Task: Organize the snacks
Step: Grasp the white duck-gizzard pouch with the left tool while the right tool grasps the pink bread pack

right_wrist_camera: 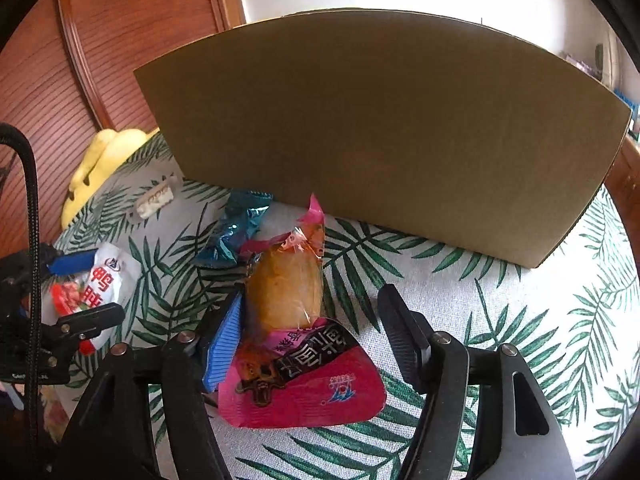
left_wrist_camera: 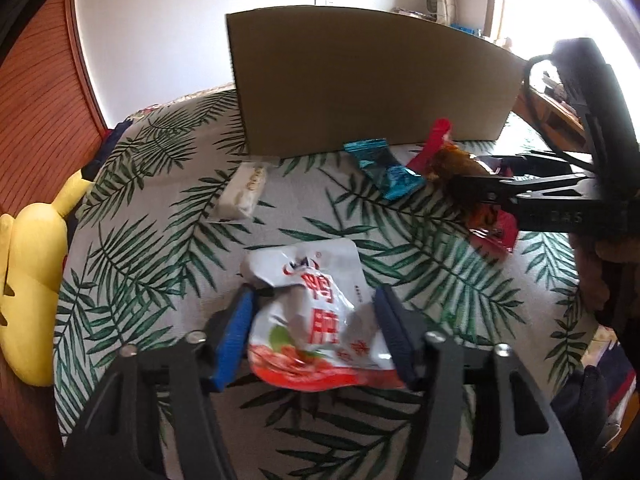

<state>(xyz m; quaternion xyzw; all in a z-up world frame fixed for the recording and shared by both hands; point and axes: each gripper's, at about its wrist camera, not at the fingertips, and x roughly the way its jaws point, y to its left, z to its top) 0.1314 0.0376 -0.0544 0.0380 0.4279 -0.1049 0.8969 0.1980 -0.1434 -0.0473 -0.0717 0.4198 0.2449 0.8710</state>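
Observation:
A white and red snack pouch (left_wrist_camera: 316, 320) lies between the jaws of my left gripper (left_wrist_camera: 316, 296); both pads press its crumpled sides. It also shows in the right wrist view (right_wrist_camera: 100, 284). A magenta packet with a clear window on a brown snack (right_wrist_camera: 292, 320) lies between the jaws of my right gripper (right_wrist_camera: 312, 300); the left pad touches it and the right pad stands apart. That packet (left_wrist_camera: 456, 168) and the right gripper (left_wrist_camera: 480, 188) show in the left wrist view. A teal packet (left_wrist_camera: 384, 168) (right_wrist_camera: 236, 232) and a white bar (left_wrist_camera: 244, 192) (right_wrist_camera: 154, 198) lie on the cloth.
A tall cardboard box (left_wrist_camera: 360, 80) (right_wrist_camera: 380, 128) stands at the back of the leaf-print cloth (left_wrist_camera: 160, 240) (right_wrist_camera: 520, 320). A yellow plush toy (left_wrist_camera: 32, 272) (right_wrist_camera: 100, 160) sits at the left edge by a wooden door (left_wrist_camera: 36, 100).

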